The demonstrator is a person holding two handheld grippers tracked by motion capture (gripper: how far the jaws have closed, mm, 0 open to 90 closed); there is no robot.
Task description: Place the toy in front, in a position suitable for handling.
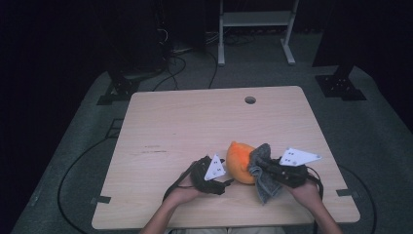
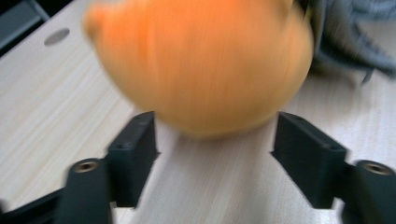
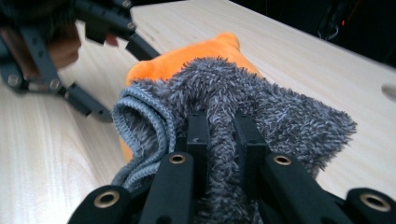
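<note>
An orange plush thing (image 1: 239, 163) lies on the light wooden table (image 1: 195, 122) near its front edge. My left gripper (image 1: 225, 176) is right beside it on the left. In the left gripper view its jaws stand open (image 2: 215, 133), and the blurred orange plush (image 2: 201, 65) sits just ahead of them with neither pad pressing on it. My right gripper (image 1: 258, 165) is shut on a grey fluffy cloth (image 1: 265, 184), whose fold is pinched between the jaws (image 3: 222, 123). The cloth (image 3: 280, 112) lies against the right side of the orange plush (image 3: 187, 56).
A round cable hole (image 1: 250, 100) is in the table near the far edge. Beyond the table stand a white frame (image 1: 255, 19) and dark stands on the grey floor, where cables (image 1: 78, 165) trail. The person's hands come in at the table's front edge.
</note>
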